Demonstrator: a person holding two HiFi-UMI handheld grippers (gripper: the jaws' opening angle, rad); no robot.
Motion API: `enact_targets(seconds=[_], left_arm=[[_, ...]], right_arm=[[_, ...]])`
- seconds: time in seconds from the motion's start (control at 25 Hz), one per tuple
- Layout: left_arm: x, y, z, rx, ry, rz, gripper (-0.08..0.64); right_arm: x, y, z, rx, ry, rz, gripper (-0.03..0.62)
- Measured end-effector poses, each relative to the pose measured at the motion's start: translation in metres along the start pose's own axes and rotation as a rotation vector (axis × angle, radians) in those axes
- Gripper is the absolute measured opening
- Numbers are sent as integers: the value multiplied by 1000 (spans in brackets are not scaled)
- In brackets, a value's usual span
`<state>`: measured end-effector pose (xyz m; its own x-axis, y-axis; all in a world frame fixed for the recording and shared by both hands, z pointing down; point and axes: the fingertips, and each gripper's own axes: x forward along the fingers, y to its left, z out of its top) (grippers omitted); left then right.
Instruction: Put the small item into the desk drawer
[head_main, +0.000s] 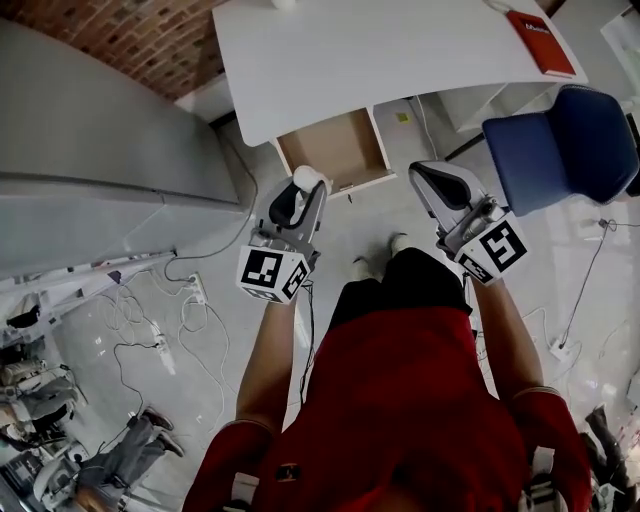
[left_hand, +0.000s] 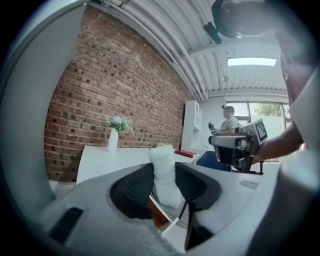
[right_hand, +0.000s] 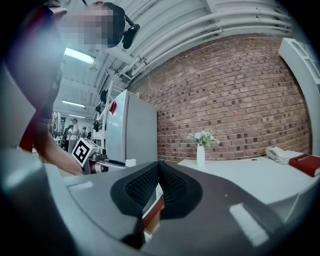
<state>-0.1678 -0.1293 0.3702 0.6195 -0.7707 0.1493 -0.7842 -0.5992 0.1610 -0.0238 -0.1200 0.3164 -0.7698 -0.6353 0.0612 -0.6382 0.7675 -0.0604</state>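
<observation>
Seen from my remote station, left to right: a tall grey cabinet (head_main: 110, 130) fills the left side of the head view, its lower part cut off by the frame. Loose cables (head_main: 160, 330) trail over the pale floor below it.

The left gripper (head_main: 298, 198) has its jaws clamped on the one small item (left_hand: 164, 175), a white, soft-looking lump with a crumpled surface. Its lower end is sunk between the black ribbed pads, and I cannot make out what it is. The item hangs in the air just in front of the single open drawer (head_main: 335, 150), not inside it. The drawer is a shallow box with a brown board bottom and white walls, and its back end is hidden under the white desk (head_main: 400, 50).

One white vase (left_hand: 113, 141) of flowers stands on the desk against the red brick wall (left_hand: 125, 85).

The right gripper (head_main: 432, 178) is held beside the left one and apart from it. Its jaws are pressed together with nothing between them, as the right gripper view shows.

A pale rolled bundle (right_hand: 277, 153), too blurred to name, lies by one red book (head_main: 540, 42) near the desk's right end. One blue padded chair (head_main: 565, 145) stands at the far right, clipped by the frame.
</observation>
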Motion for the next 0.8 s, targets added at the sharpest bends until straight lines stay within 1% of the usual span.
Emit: enact_targets(seconds=[0.12, 0.44, 0.68, 0.8], left_arm=[[17, 12, -21, -35, 42, -3, 137], [72, 53, -82, -122, 153, 28, 137], [107, 83, -129, -139, 246, 47, 137], [124, 94, -153, -155, 291, 47, 137]], right_arm=[[7, -14, -11, 10, 17, -3, 12], [37, -57, -54, 31, 75, 43, 12], [60, -83, -77, 36, 111, 59, 12], [64, -92, -100, 42, 156, 73, 12]])
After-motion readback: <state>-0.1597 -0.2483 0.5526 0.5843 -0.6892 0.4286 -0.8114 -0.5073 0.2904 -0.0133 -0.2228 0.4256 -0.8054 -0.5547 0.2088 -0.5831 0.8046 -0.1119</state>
